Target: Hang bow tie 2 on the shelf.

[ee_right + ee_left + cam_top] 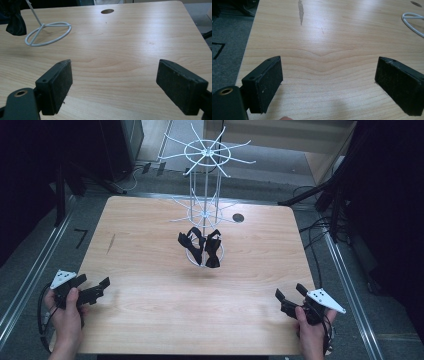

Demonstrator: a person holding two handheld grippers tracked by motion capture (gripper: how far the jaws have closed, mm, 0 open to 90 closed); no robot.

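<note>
Presently on the wooden table (150, 285): one white wire rack (205, 195), standing upright at centre frame in the high view, with two tiers of radiating hooks and a ring base. Two black bow ties (200, 245) hang from its lower tier, side by side. Two hand-held grippers. Left gripper (97, 289), lower left of the frame, jaws spread wide, nothing between them. Right gripper (288, 296), lower right, likewise released and empty. Both sit well apart from the bow ties, which hang between them and farther up the frame.
</note>
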